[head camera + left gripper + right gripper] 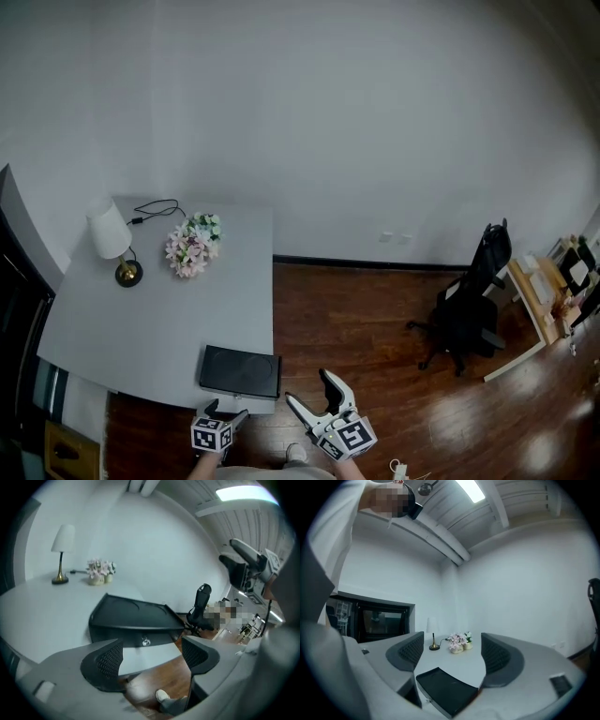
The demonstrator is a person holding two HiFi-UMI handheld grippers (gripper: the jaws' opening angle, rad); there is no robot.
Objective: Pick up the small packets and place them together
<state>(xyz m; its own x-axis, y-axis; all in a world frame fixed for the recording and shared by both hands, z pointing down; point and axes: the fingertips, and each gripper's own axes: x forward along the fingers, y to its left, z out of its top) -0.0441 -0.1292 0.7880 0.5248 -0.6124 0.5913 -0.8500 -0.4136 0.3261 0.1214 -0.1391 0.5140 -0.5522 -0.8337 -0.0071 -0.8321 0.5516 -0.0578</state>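
No small packets show in any view. A black tray (240, 372) lies at the near right corner of the grey table (141, 319). My left gripper (225, 410) hangs open just in front of the table's near edge, below the tray. In the left gripper view its jaws (150, 656) stand wide with nothing between them, and the tray (133, 613) lies just beyond. My right gripper (309, 387) is open over the wooden floor, right of the tray. Its jaws (452, 651) are empty and frame the tray (446, 691).
A white lamp (112, 239) with a black cable and a pot of pink flowers (192, 246) stand at the table's far side. A black office chair (469, 314) and a wooden desk (544, 300) stand on the floor to the right. A dark unit (19, 309) borders the table's left.
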